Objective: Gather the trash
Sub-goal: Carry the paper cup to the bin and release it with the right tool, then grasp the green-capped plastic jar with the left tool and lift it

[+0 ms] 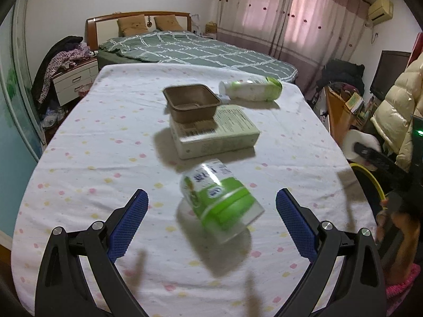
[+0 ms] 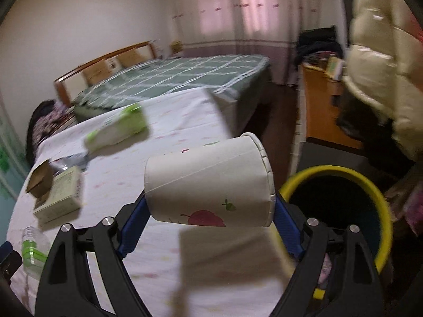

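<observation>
Here, through the left wrist camera, we see our left gripper (image 1: 211, 211) with its blue pads spread wide over the dotted tablecloth (image 1: 79, 158), clamping nothing. A green-and-white plastic bottle (image 1: 220, 202) lies on its side on the cloth between the fingers, touching neither. Beyond it a brown paper tray (image 1: 191, 103) sits on a pale green carton (image 1: 216, 134), and a green-capped white bottle (image 1: 251, 89) lies behind them. Through the right wrist camera, our right gripper (image 2: 210, 208) is clamped on a white paper cup (image 2: 208, 182) with a red leaf print, held sideways, its rim against the right pad. Just to its right, below the table edge, stands a yellow-rimmed trash bin (image 2: 380, 198).
</observation>
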### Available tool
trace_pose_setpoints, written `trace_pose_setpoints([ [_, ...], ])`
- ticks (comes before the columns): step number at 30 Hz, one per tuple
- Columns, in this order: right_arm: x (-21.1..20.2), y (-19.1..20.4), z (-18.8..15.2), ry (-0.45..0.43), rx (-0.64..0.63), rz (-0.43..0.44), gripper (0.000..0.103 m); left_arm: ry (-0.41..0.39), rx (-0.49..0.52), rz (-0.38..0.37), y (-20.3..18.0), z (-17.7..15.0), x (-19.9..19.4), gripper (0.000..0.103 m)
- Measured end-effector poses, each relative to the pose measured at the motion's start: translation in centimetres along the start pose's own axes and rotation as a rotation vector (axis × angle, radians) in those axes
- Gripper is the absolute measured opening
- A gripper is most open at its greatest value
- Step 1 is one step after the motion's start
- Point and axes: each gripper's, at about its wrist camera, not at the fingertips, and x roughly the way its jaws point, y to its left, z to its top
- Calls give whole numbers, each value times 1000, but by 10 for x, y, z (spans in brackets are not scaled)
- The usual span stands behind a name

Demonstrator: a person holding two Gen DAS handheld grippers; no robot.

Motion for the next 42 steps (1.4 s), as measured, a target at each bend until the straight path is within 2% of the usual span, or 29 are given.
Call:
trace_pose_setpoints([
  [6, -6, -60, -8, -5, 87, -145, 81, 32, 9, 34, -11, -2, 18, 96],
  [12, 1, -94, -17, 40, 171, -167, 81, 55, -4, 60, -13, 0, 32, 96],
  [23, 7, -97, -21, 77, 193, -204, 84, 80, -7, 74, -15, 0, 48, 96],
  [29, 4, -95, -21, 68, 183, -215, 84, 82, -16, 90, -12, -1, 53, 95],
  [37, 6, -92, -20, 64, 169, -211, 84, 84, -20, 91, -8, -3, 56, 72],
  [42, 5, -93, -19, 61, 178, -206, 84, 81, -11, 86, -9, -2, 57, 70],
])
